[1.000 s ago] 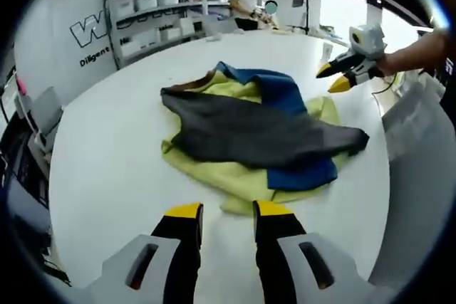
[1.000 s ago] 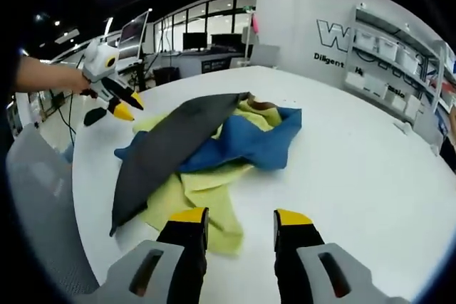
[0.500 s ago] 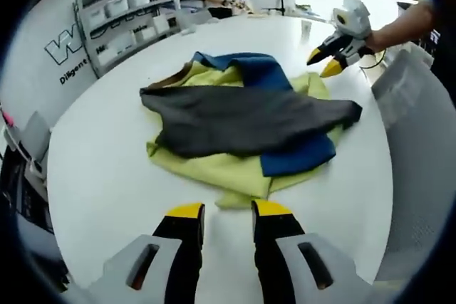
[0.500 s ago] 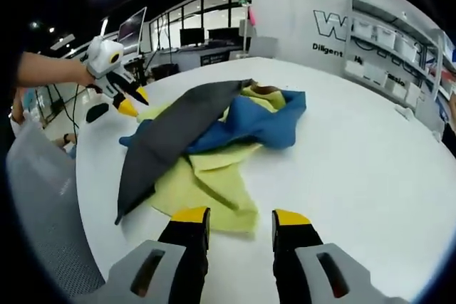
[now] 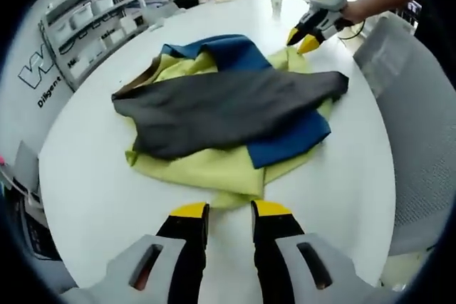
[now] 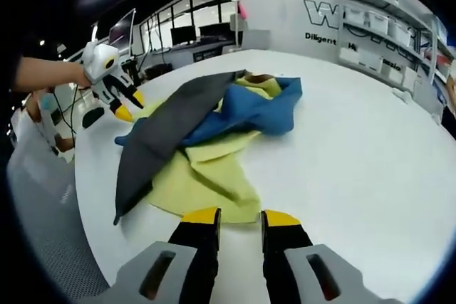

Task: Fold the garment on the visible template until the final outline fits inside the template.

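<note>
Big white table (image 5: 85, 176), shelves at the upper left.
Crumpled garment (image 5: 228, 112) sits mid-frame; left gripper (image 5: 221, 213) and right gripper (image 6: 238, 217) hover just before its near edge, jaws slightly apart, holding nothing.

Right gripper (image 6: 239, 217), jaws slightly parted, at the yellow hem of the crumpled garment (image 6: 206, 137) near the white table's (image 6: 356, 140) edge; left gripper (image 6: 125, 105) beside its far side.
</note>
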